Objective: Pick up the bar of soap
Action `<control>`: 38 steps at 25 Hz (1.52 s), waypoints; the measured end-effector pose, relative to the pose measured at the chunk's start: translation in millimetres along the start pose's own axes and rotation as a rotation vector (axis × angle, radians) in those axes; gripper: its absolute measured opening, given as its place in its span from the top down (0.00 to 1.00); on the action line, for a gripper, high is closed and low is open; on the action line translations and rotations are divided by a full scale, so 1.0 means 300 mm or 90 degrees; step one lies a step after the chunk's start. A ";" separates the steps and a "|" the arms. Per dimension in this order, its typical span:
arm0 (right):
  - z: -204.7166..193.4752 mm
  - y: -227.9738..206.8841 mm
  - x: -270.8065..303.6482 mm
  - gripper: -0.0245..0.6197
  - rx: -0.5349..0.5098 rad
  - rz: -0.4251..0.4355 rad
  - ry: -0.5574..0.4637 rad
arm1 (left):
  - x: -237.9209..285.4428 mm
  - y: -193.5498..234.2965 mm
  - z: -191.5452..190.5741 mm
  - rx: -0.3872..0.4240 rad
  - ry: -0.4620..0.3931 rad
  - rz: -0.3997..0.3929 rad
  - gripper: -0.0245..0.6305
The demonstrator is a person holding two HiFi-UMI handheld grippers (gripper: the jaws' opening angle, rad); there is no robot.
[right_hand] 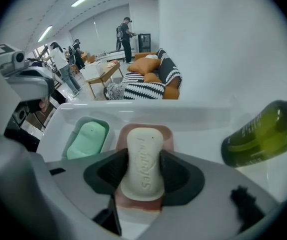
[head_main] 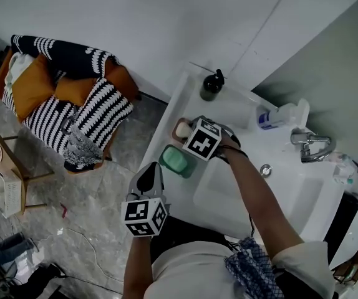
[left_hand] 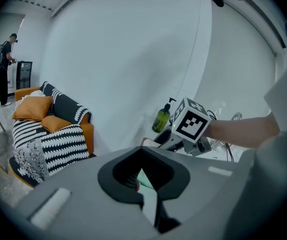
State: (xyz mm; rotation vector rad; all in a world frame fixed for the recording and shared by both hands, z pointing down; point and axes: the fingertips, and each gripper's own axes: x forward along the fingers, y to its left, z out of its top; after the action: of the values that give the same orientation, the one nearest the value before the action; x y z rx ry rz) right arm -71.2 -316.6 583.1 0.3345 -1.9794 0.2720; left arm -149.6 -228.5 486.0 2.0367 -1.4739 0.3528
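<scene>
Head view: a glossy white basin counter runs along a plain white wall. By its left edge lie two rounded-rectangle dishes. The pink dish sits towards the far corner and the mint-green dish closer to the person. The right gripper, with its square-marker cube on top, points steeply down over the pink dish. The left gripper hangs off the counter's left edge, just beside the green dish. A dark pump bottle stands at the far edge, and a chrome tap rises beyond the sunken bowl.

Left gripper view: the left gripper has its dark ribbed pads apart with nothing between them. Only a sliver of mint green shows through the gap.

Right gripper view: the bar of soap, a smooth cream oblong with rounded ends and embossed lettering, lies lengthways over the pink dish. The right gripper has its matte black pads set against both long sides of the bar, gripping it. The green dish holds a mint bar. The olive-green translucent bottle stands at the right.
</scene>
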 end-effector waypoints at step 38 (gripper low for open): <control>-0.112 0.030 -0.283 0.63 0.097 -0.121 -0.174 | -0.059 -0.111 -0.035 0.053 0.018 -0.052 0.95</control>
State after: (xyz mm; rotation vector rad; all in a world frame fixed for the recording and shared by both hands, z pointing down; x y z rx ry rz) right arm -11.8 -287.3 519.5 0.6854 -2.1809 0.2663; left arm -123.6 -201.6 474.4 2.1425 -1.3751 0.4134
